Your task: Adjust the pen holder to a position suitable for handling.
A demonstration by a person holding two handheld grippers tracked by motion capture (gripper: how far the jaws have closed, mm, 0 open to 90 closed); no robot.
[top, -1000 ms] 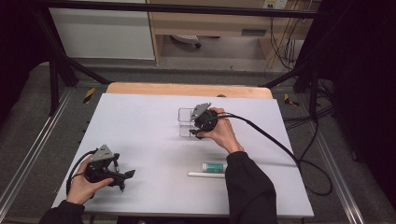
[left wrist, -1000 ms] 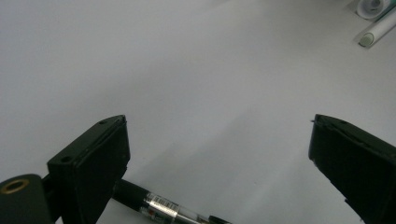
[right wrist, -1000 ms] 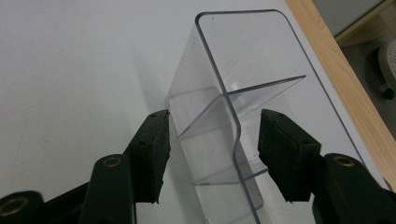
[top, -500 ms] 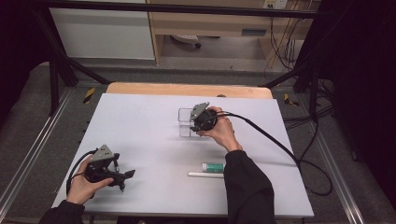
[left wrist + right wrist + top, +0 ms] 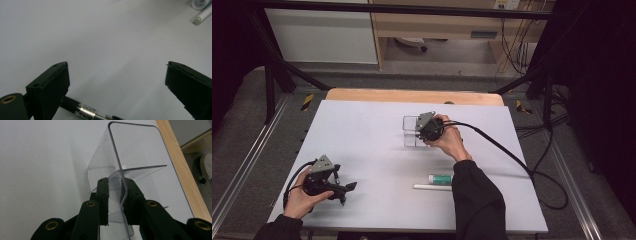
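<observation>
A clear plastic box (image 5: 410, 131) stands open-topped on the white table (image 5: 372, 135), right of middle. My right gripper (image 5: 422, 133) reaches down onto it; its jaws (image 5: 115, 195) are shut on one thin wall of the clear box (image 5: 135, 147). Near the front left, my left gripper (image 5: 345, 178) is held low over the table. Its jaws (image 5: 117, 82) stand wide open with bare table between them. A black and clear pen (image 5: 87, 112) lies just under the left jaw.
A white and green tube (image 5: 440, 178) and a thin white stick (image 5: 431, 187) lie at the front, right of centre; their ends show far off (image 5: 200, 12). A wooden strip (image 5: 412, 96) edges the table's far side. A black cable (image 5: 507, 155) trails right.
</observation>
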